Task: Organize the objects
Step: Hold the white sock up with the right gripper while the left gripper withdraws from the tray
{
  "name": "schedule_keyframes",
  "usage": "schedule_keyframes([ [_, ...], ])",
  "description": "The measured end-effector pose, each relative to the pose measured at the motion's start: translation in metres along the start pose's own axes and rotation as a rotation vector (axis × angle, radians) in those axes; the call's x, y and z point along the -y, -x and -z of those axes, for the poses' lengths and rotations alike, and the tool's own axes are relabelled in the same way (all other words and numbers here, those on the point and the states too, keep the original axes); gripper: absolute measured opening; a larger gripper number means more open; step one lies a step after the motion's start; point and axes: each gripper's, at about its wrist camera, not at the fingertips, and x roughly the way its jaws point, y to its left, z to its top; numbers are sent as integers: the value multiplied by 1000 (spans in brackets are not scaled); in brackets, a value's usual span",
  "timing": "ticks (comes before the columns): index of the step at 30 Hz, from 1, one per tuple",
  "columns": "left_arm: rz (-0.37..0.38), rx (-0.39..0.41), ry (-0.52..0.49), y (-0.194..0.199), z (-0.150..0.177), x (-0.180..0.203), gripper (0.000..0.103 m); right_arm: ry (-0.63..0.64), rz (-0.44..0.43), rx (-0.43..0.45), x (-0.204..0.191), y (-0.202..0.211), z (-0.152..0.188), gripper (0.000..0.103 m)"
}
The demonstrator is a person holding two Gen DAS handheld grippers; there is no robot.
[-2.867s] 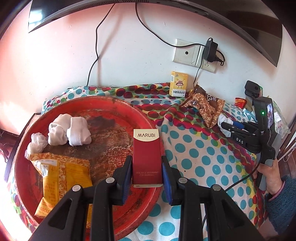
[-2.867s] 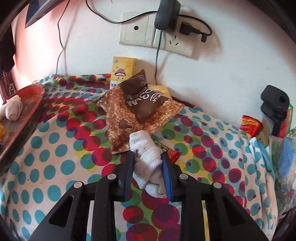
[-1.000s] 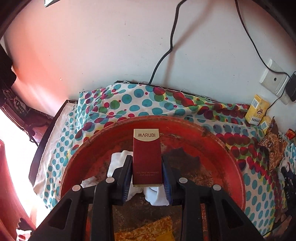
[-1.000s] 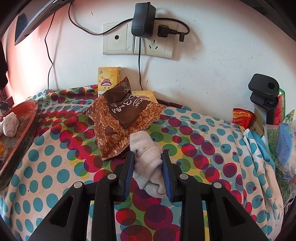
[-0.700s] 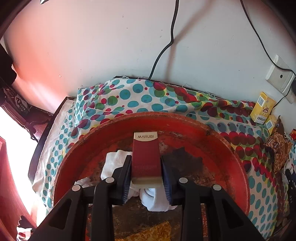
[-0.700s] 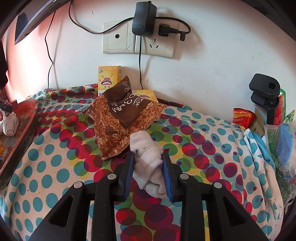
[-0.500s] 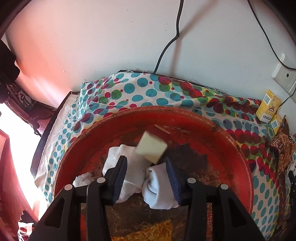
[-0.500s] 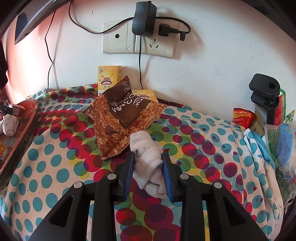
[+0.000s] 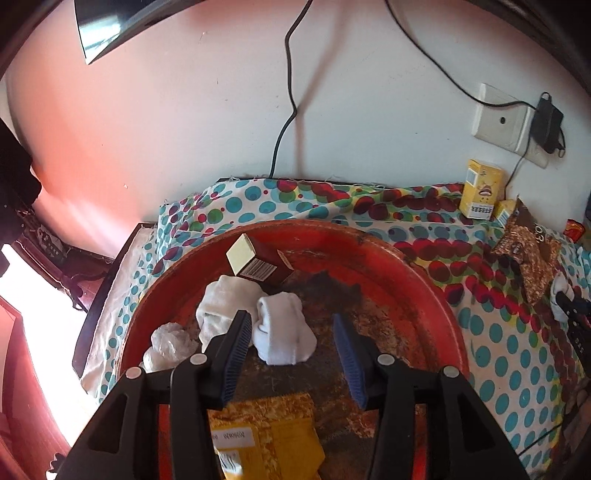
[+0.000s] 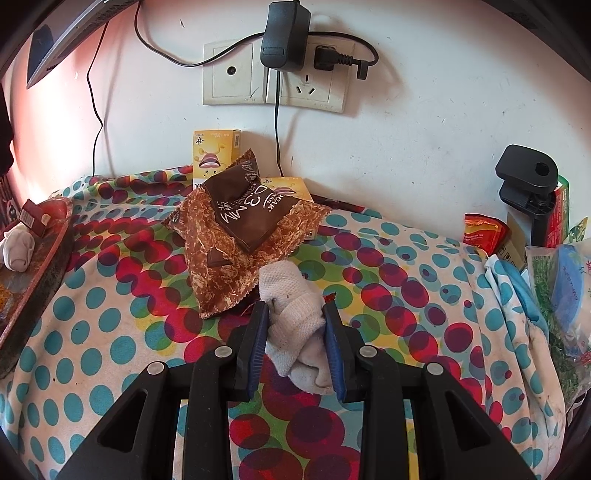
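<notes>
Right tongs (image 10: 293, 334): clenching grey sock (image 10: 295, 325), its length running away from them
Left tongs (image 9: 291, 350): released, hovering empty over tray
Red tray (image 9: 436, 295): lying far left of sock; maroon box (image 9: 258, 264) resting inside

A black charger (image 10: 284, 33) plugged into the white wall socket (image 10: 275, 74) — its cable (image 10: 276, 125) hanging down the wall.
</notes>
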Motion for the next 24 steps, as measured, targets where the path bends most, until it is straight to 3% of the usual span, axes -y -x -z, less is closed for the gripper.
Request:
schedule_keyframes([
  [6, 80, 49, 3, 42, 39, 18, 48, 2, 0, -8, 0, -4, 0, 28],
  [14, 99, 138, -14, 88, 111, 36, 48, -46, -63, -9, 10, -3, 1, 29],
  [17, 103, 148, -1, 91, 134, 31, 49, -16, -52, -36, 4, -7, 0, 33],
  [22, 110, 138, 25, 87, 153, 13, 49, 78, 0, -70, -13, -11, 0, 56],
  [24, 117, 152, 33, 89, 157, 6, 49, 66, 23, -78, -10, -13, 0, 56],
])
